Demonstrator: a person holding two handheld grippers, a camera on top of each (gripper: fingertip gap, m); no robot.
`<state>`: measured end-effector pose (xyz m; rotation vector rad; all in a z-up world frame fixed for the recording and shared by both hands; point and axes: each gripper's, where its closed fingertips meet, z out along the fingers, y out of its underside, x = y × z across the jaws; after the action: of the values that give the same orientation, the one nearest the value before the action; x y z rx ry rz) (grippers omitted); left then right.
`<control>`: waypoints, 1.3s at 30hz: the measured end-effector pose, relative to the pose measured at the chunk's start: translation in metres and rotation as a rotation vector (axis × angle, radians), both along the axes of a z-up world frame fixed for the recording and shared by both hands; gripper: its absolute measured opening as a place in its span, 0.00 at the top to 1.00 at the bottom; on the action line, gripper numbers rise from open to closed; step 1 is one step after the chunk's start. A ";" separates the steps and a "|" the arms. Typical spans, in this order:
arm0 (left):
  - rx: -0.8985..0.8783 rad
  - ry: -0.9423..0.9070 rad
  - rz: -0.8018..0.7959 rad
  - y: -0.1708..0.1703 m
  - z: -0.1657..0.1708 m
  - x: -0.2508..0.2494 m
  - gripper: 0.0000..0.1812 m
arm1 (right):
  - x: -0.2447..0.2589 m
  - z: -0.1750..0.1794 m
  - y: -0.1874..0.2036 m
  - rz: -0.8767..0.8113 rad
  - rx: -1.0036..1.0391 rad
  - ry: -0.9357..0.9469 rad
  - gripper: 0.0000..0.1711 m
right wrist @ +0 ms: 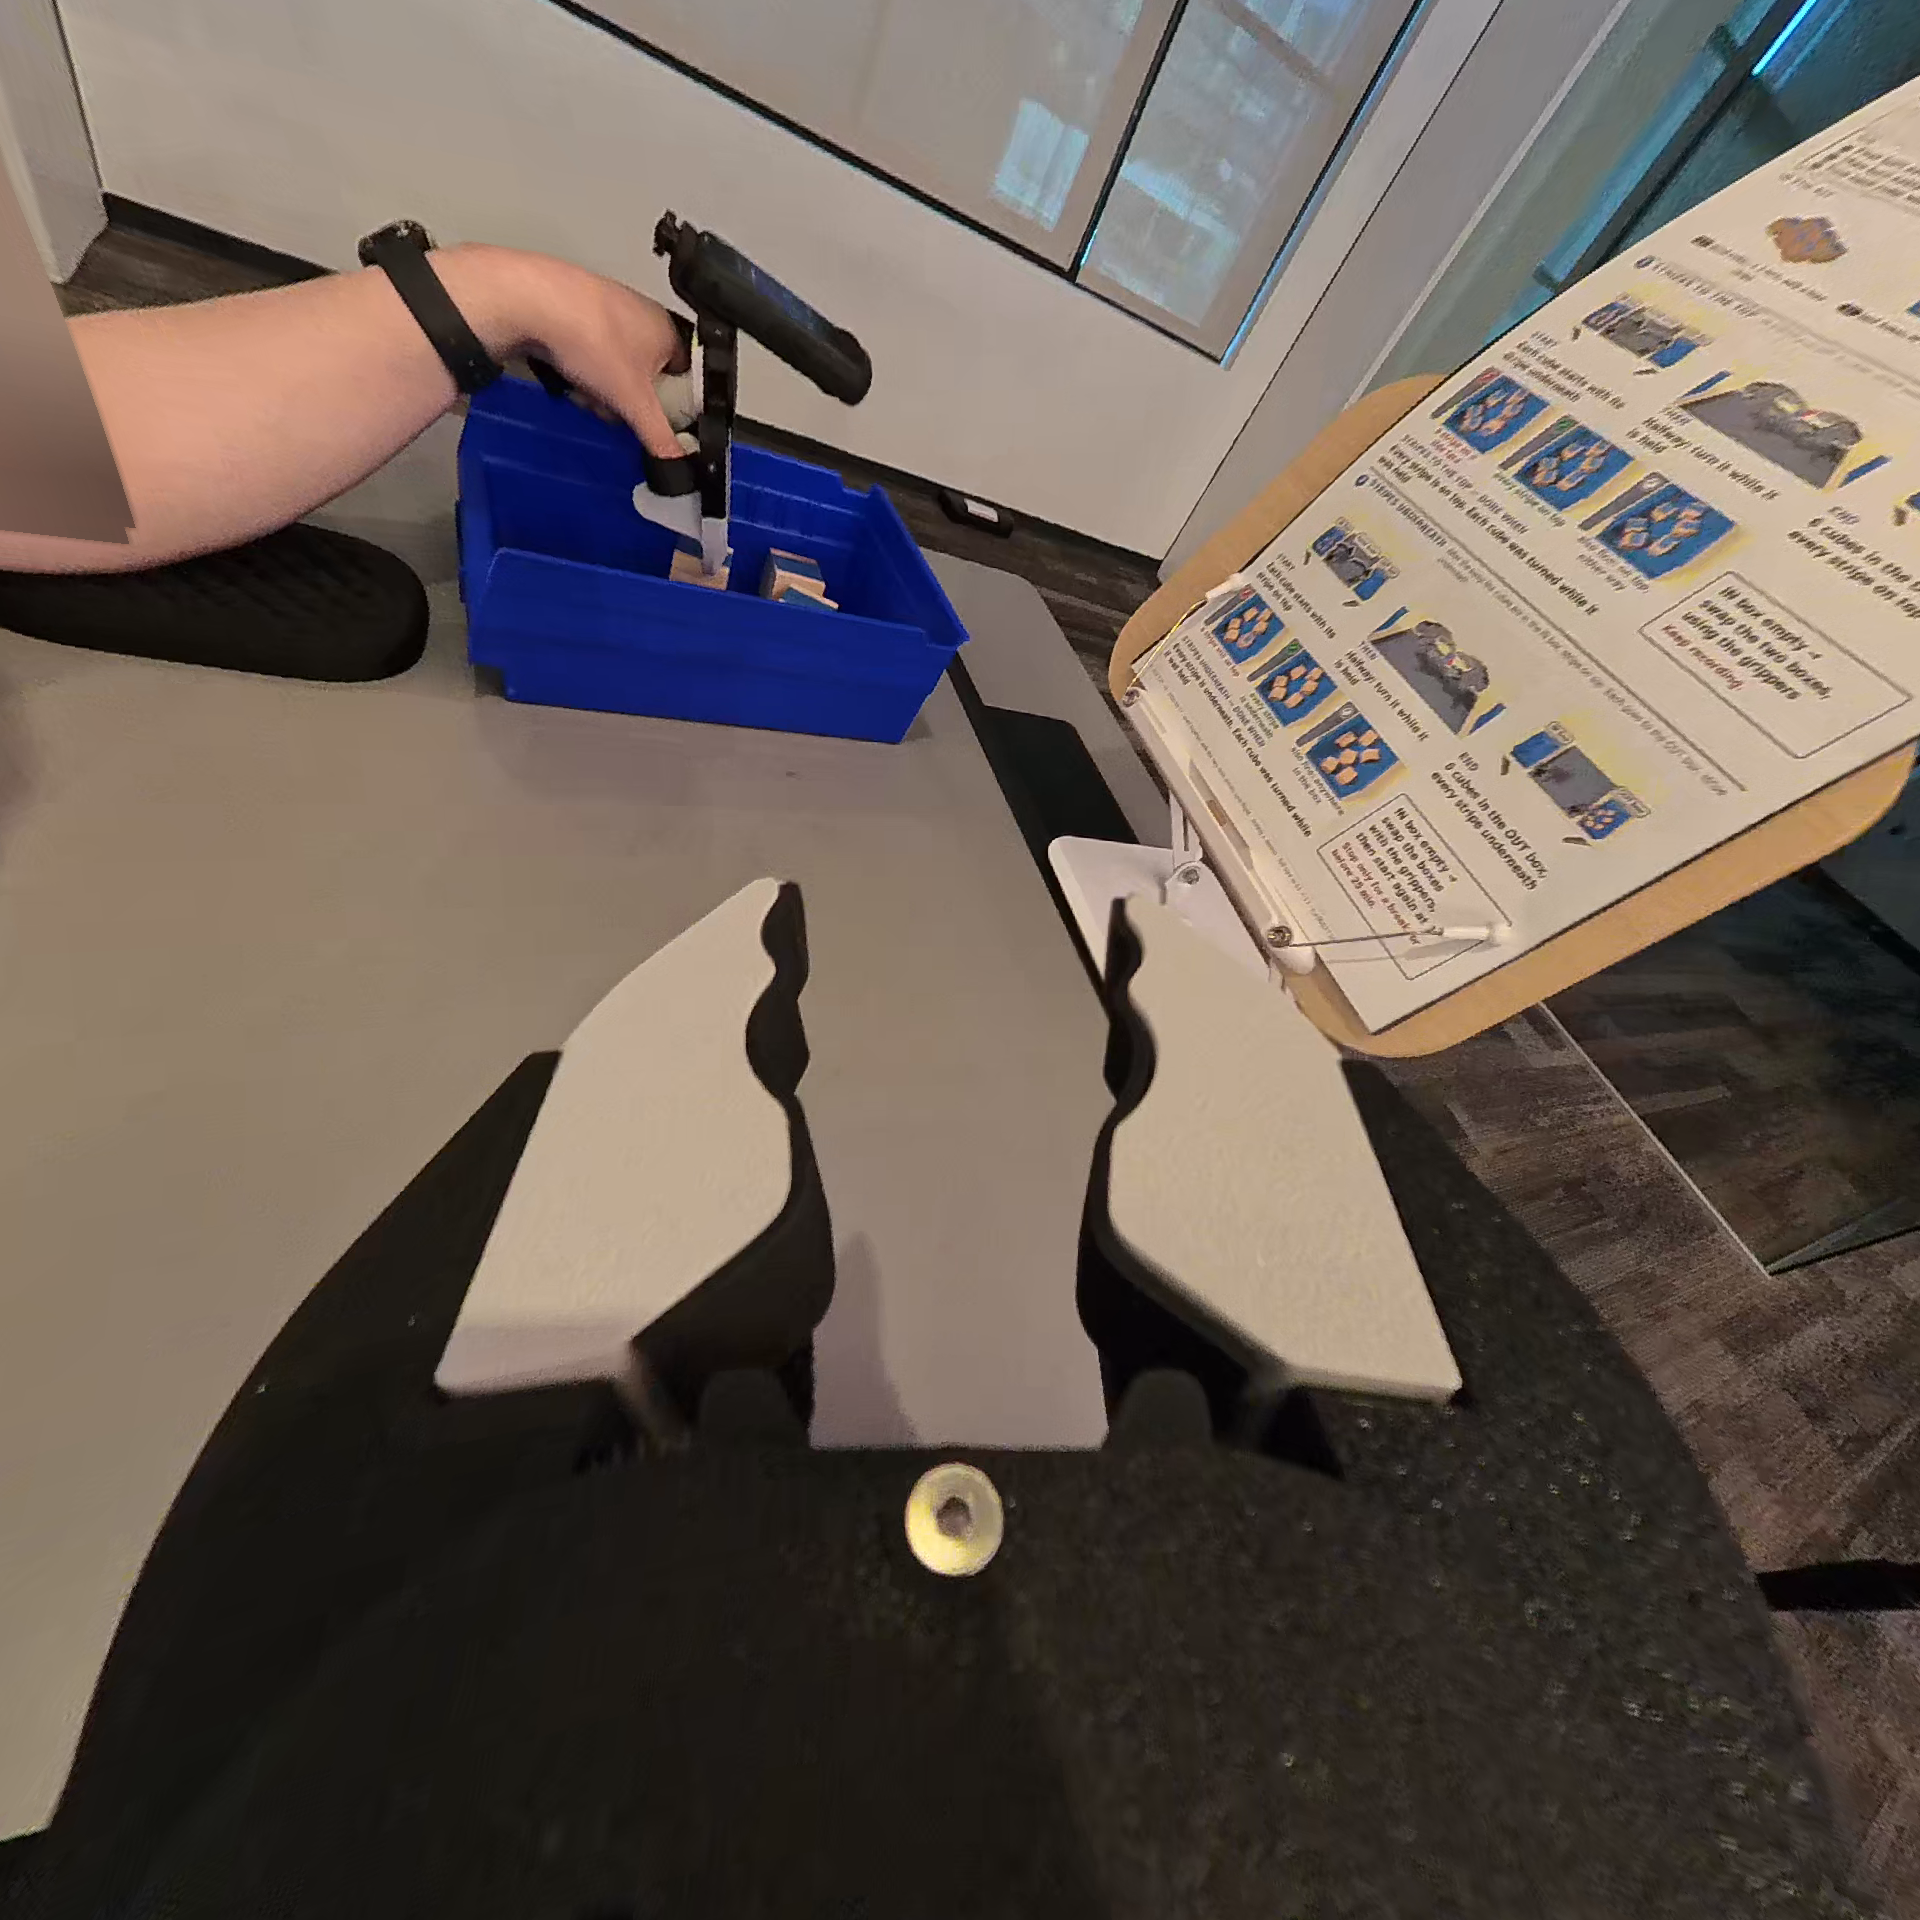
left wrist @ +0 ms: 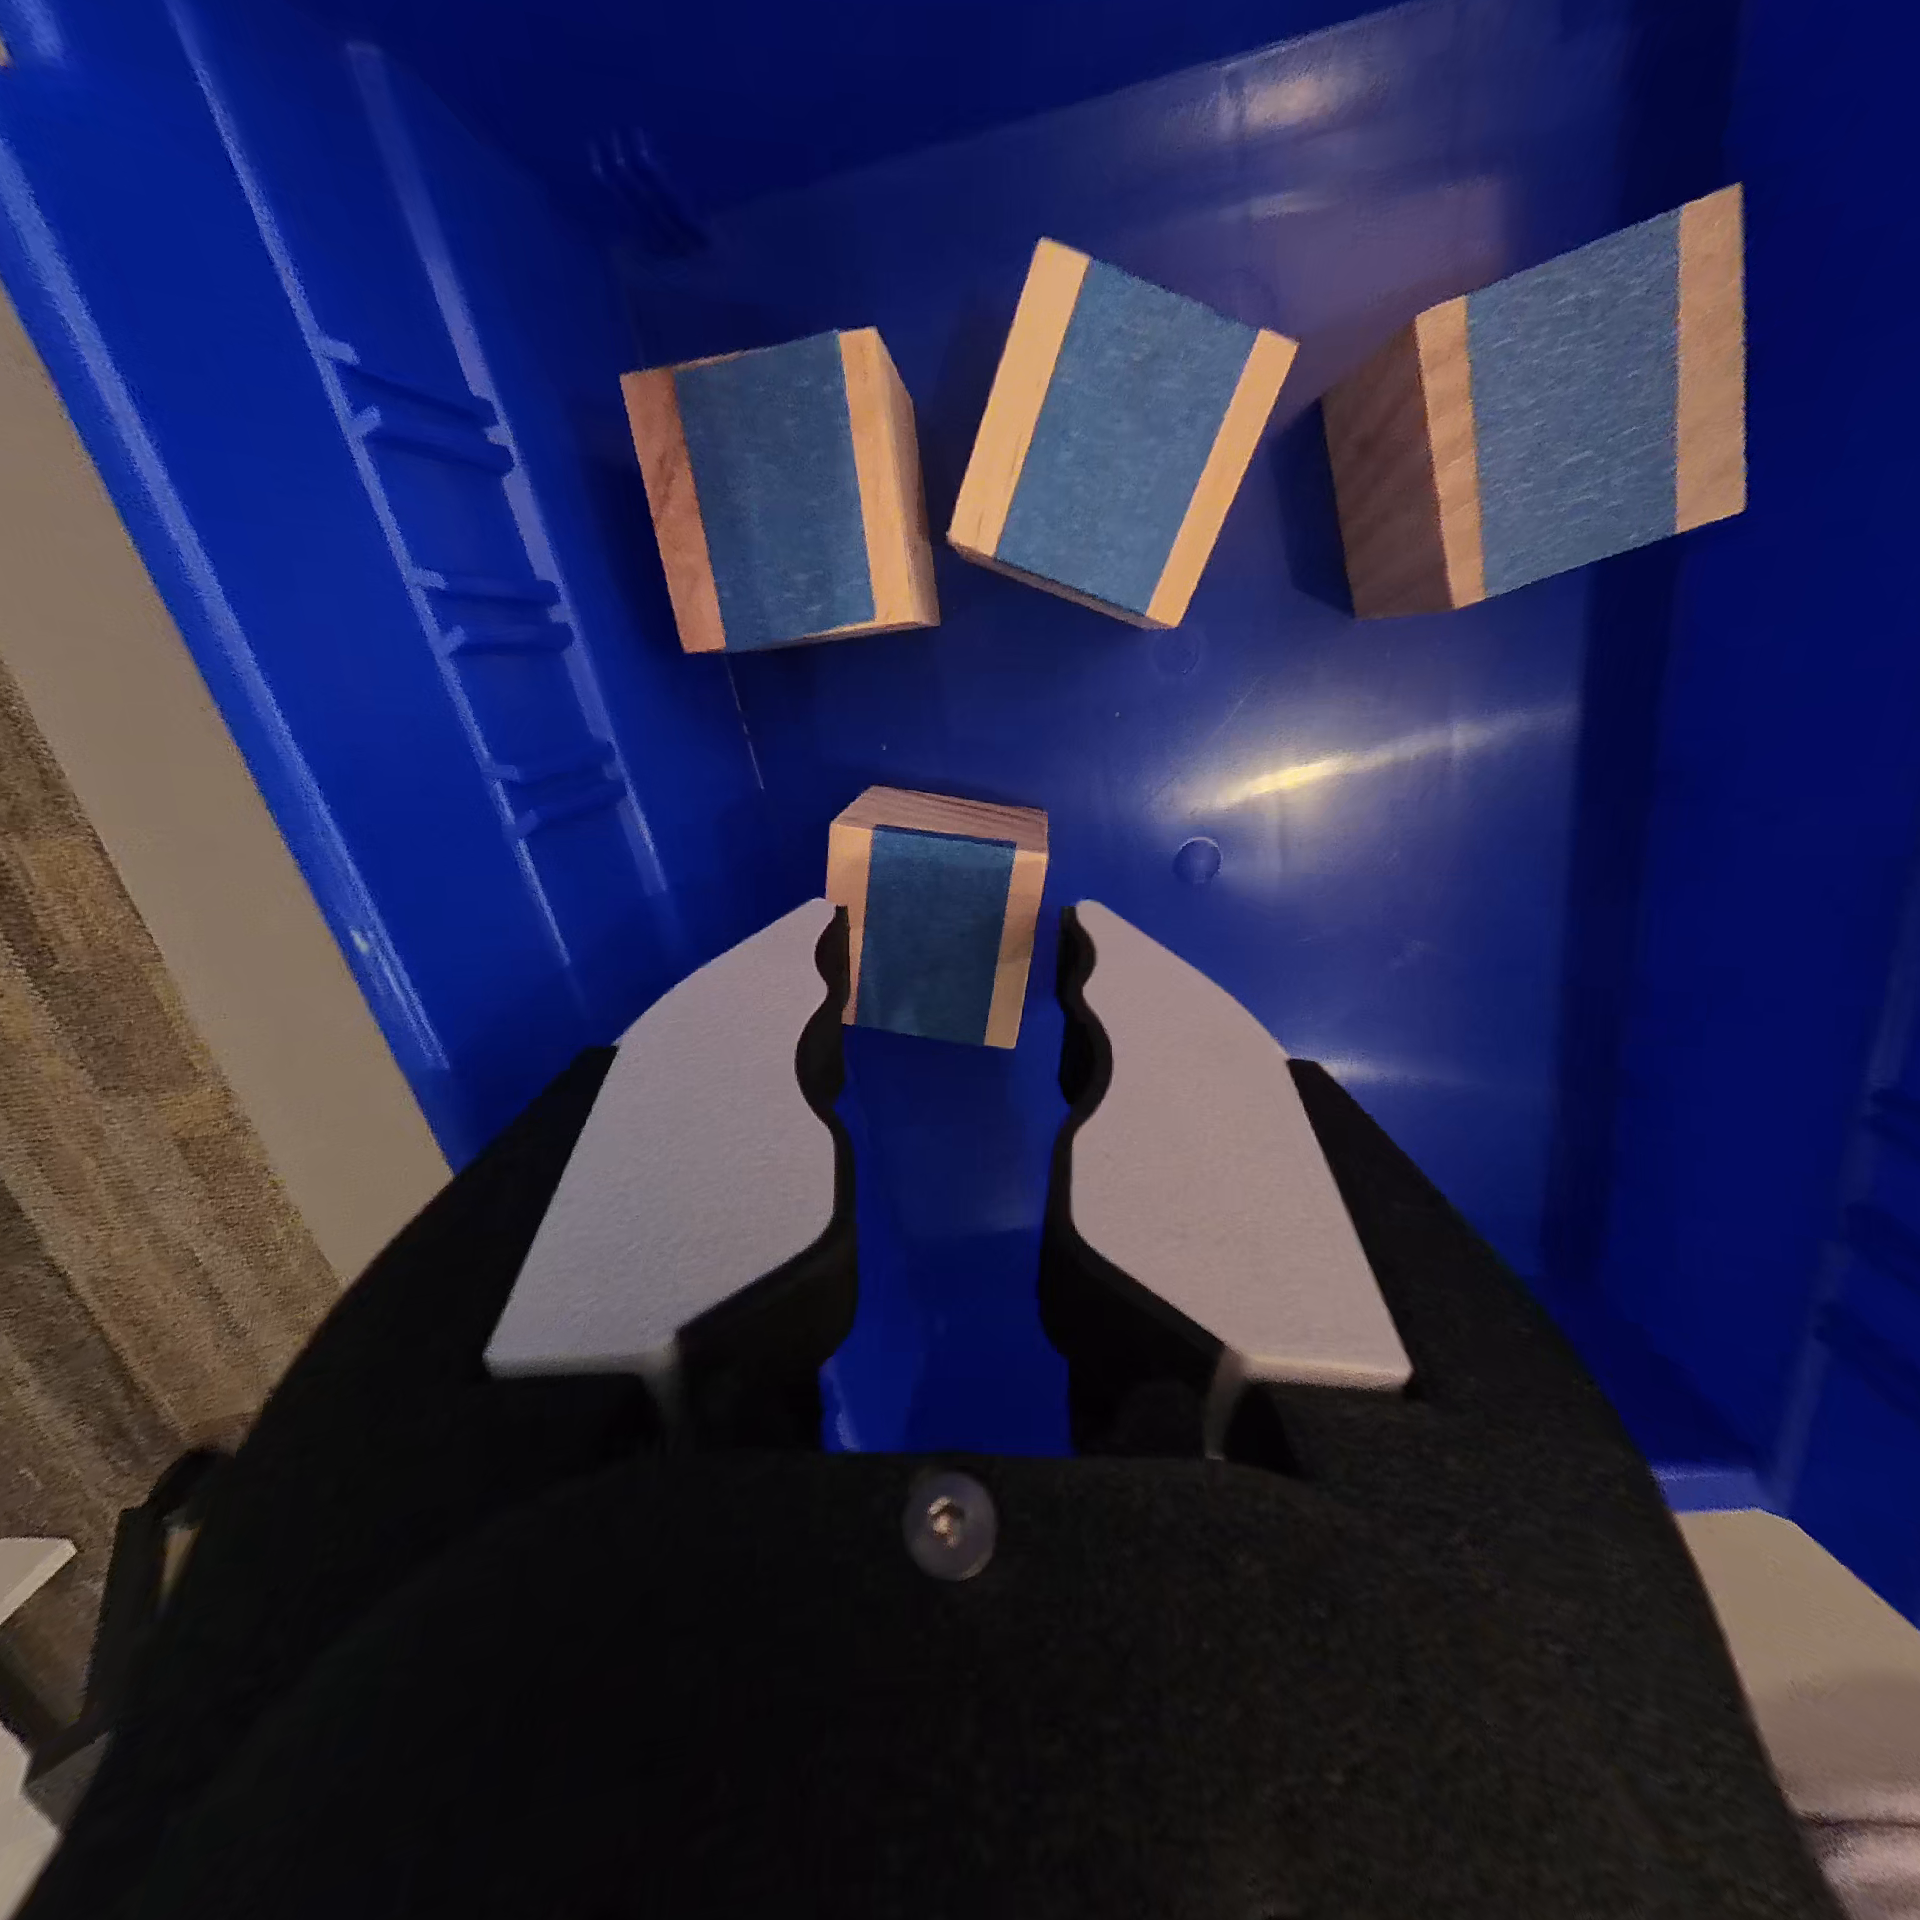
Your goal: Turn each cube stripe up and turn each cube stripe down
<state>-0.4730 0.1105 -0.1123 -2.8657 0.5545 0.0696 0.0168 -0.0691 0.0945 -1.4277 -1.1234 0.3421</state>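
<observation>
Your left gripper is lowered into the blue plastic bin, and its two grey fingers stand a little apart around the nearest small wooden cube with a blue tape stripe. The left finger looks to touch the side of the cube or to be very near it; on the right side a thin gap of blue floor is visible. So the tongs are narrow but not closed on the cube.

Three more wooden cubes with blue stripes lie farther in the bin: the left one, the middle one and the right one, all with the stripe facing up. The near cube shows its stripe toward the camera and bare wood on the far face, so I judge it is tilted or lies on its side.

To do this step well, centre the cube between the fingers before you close, and take it on the two bare wood sides, so that it does not twist.

Your right gripper hovers over the grey table, with its fingers wide apart and nothing between them. Beside it stands a wooden board with a printed instruction sheet.
</observation>
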 end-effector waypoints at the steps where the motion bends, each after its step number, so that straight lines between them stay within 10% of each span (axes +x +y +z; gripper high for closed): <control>1: -0.008 0.002 0.007 -0.001 0.000 -0.002 0.78 | -0.001 -0.002 0.001 0.002 -0.007 -0.007 0.68; 24: -0.104 0.265 -0.015 -0.006 -0.021 -0.010 0.74 | -0.018 -0.022 0.007 0.051 -0.027 -0.066 0.69; 39: -0.127 -0.277 -0.131 -0.014 -0.005 0.078 0.75 | -0.038 0.047 -0.061 0.689 -0.106 0.548 0.72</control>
<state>-0.3947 0.0964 -0.1169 -2.8795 0.7078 -0.3912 -0.0216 -0.1298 0.1414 -0.9006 -1.1084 1.2152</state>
